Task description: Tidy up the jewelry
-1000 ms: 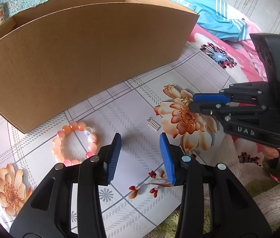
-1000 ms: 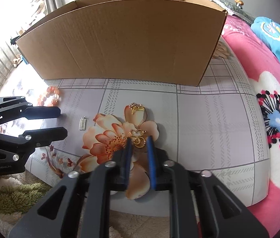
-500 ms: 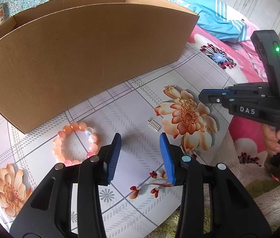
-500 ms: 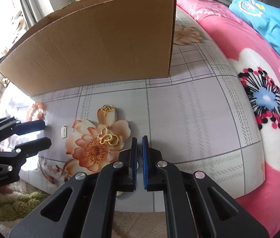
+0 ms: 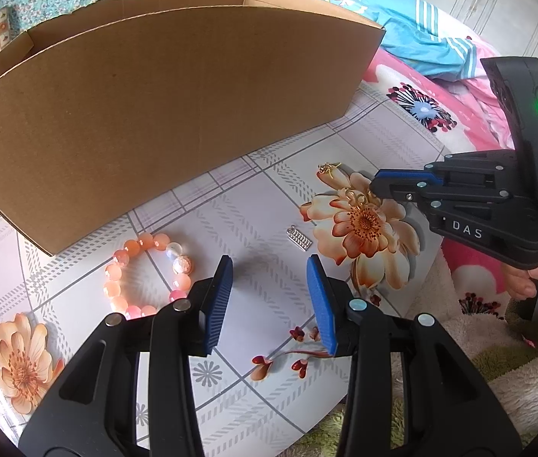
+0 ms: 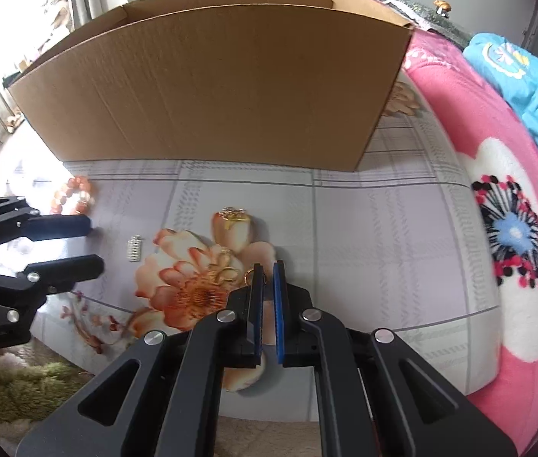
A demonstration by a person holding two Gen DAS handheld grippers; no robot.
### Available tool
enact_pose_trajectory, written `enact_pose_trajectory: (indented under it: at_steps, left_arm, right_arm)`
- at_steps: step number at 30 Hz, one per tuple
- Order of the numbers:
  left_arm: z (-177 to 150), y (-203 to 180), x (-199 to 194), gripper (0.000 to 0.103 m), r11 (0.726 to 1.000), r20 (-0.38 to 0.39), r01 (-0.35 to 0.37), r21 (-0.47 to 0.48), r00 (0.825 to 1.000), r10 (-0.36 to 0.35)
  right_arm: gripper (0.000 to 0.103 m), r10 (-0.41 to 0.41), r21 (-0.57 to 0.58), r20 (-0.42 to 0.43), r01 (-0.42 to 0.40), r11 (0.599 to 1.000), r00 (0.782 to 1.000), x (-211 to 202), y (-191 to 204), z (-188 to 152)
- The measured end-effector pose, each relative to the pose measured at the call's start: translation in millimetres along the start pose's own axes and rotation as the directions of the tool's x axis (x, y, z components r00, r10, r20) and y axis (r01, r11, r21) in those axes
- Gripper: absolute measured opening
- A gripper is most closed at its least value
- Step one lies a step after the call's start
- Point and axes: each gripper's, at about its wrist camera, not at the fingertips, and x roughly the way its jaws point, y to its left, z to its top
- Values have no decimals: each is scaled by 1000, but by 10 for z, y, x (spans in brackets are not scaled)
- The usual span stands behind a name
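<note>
Two grippers hang over a flowered cloth [image 5: 269, 205]. Near the bottom middle, the left gripper [image 5: 269, 289] stands apart and empty, with a pink bead bracelet [image 5: 147, 274] at lower left. Right gripper [image 6: 267, 278] is pressed nearly together beside a gold charm [image 6: 227, 272], mid-frame; I cannot tell if it pinches the little ring.

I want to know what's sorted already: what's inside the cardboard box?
Only the cardboard box itself shows: its front wall and a strip of the inner back wall near the rim. The front wall covers the floor of the box, so any jewelry inside cannot be seen.

Each camera looks down steeply and closely along its own fingers. Both views share the cardboard box [image 5: 162, 114] [image 6: 215, 91] and the flowered cloth [image 5: 269, 198] [image 6: 375, 236].
</note>
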Motion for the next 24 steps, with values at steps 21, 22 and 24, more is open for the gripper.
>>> enact_pose_trajectory:
  at_steps: [21,22,24]
  left_arm:
    - [-3,-17,-1,39,1000,-1,-2,1,1000,2]
    - [-3,-25,4,39,1000,-2,-3,2,1000,3]
    - [4,-37,14,39,1000,-2,-5,3,1000,5]
  right_arm:
    - [75,-48,224,163,10,975,985,-361,-542,94]
    - [81,-75,208,174,38,977,982,-404,-518,118]
    - [90,-113,174,179,82,981,977,-452,-475,156]
